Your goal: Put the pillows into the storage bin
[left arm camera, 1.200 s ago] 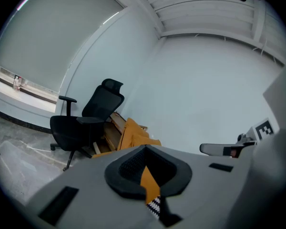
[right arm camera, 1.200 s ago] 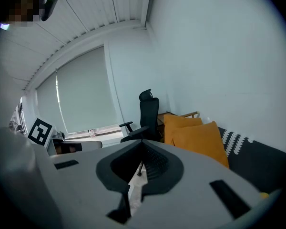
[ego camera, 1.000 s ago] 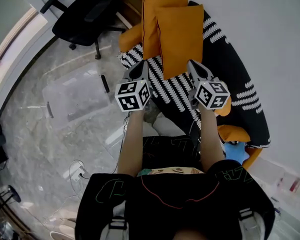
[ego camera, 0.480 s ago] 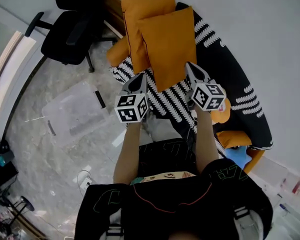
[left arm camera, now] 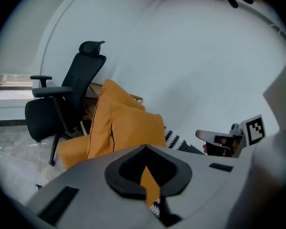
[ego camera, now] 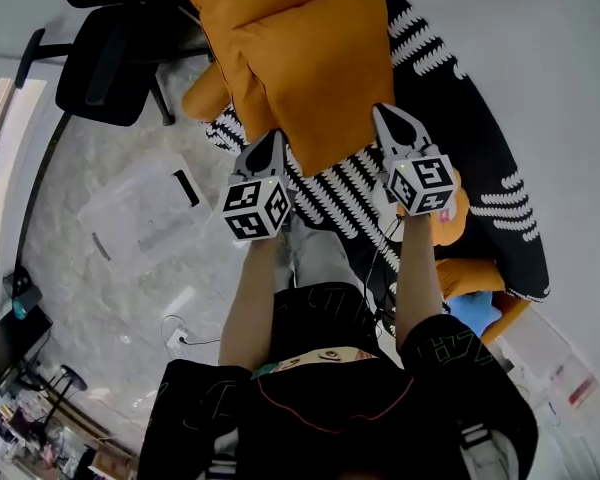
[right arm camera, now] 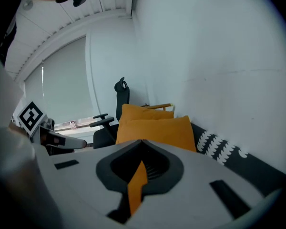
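We have both tools clamped tight on the front orange pillow (ego camera: 315, 68): the left gripper (ego camera: 271, 144) pinches its lower left corner and the right gripper (ego camera: 389, 120) its lower right. It is held over the patterned couch (ego camera: 460, 108), with the clear storage bin (ego camera: 130, 218) on the floor to our left. We judge it light, soft and floppy, so the corner seams hold best
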Motion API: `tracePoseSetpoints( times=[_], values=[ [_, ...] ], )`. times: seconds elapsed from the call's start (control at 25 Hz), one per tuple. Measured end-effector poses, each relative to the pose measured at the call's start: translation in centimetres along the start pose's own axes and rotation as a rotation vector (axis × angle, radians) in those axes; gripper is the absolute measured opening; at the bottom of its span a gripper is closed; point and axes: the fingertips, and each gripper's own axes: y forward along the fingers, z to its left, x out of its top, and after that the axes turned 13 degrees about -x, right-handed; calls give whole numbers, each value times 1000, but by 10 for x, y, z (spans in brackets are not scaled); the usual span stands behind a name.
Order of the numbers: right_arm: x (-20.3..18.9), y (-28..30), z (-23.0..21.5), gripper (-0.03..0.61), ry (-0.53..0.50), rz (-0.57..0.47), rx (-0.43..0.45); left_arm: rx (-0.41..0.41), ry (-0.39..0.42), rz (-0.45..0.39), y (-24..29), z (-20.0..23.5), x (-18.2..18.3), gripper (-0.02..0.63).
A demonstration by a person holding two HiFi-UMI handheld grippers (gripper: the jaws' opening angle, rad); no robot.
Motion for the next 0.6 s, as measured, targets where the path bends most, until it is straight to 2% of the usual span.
tracePoseSetpoints(
  times=[0.16,0.56,0.6],
  values=[
    [-36,33,-45,3,17,34,10,29,-58,46,36,11,-34,-5],
    [-89,97,-115,17,32,115,34,108,-43,122,90,25,-58,-3],
    [-93,102,-121,26,37,118,40,117,-49,132,93,27,-63,16]
  ],
)
